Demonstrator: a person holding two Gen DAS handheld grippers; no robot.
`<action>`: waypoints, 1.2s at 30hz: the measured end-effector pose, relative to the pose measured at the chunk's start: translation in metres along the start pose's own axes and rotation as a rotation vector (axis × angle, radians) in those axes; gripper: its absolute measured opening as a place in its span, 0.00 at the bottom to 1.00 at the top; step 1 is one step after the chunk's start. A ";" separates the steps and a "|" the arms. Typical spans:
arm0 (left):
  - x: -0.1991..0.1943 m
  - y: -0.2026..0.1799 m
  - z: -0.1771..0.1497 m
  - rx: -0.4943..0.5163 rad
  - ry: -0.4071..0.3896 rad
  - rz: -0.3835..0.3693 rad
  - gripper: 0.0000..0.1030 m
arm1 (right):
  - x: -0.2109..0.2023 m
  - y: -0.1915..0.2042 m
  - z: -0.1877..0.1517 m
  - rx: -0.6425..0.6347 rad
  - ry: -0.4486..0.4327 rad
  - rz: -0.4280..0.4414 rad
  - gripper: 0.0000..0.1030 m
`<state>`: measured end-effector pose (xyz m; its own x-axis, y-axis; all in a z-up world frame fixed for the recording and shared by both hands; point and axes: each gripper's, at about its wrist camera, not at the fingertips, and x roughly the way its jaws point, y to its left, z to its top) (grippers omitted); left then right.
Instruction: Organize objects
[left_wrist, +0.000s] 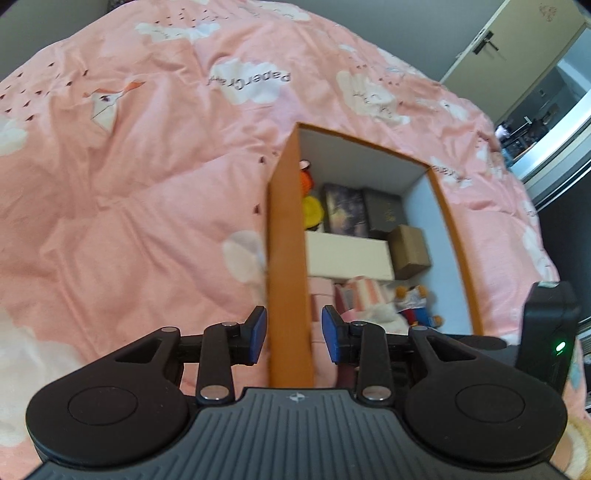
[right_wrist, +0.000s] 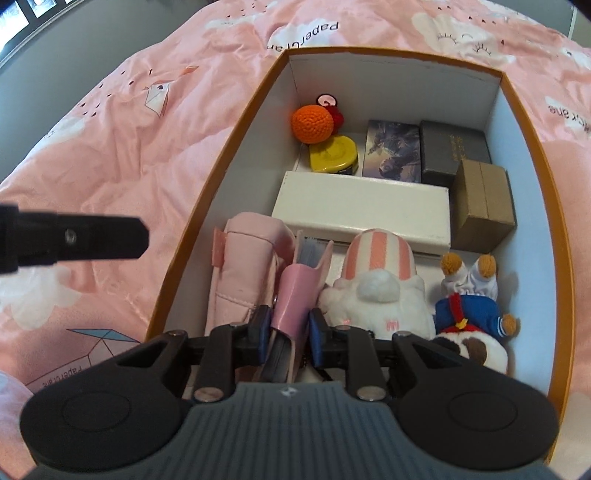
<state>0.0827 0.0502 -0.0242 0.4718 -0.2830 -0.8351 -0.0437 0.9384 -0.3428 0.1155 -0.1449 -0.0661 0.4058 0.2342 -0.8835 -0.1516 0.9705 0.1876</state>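
An orange storage box lies on a pink quilt and holds several items. My right gripper is shut on a pink wallet, standing on edge between a pink pouch and a striped white plush at the box's near end. My left gripper straddles the box's left wall; its blue pads sit on either side with small gaps, so it is open.
The box also holds a long white box, a brown carton, two dark boxes, a yellow tin, an orange crochet ball and a sailor bear. A door stands at the right.
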 end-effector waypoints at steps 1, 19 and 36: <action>0.001 0.003 -0.001 0.004 0.005 0.007 0.37 | 0.000 -0.002 0.000 0.010 0.001 0.008 0.24; -0.001 0.008 -0.016 0.084 0.023 0.014 0.47 | -0.033 -0.008 -0.010 0.055 -0.032 0.034 0.41; -0.069 -0.063 -0.029 0.458 -0.473 0.216 0.65 | -0.145 -0.012 -0.009 0.010 -0.364 -0.079 0.88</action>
<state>0.0278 0.0047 0.0427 0.8322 -0.0612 -0.5510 0.1472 0.9826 0.1132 0.0506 -0.1906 0.0560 0.7100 0.1619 -0.6853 -0.0988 0.9865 0.1306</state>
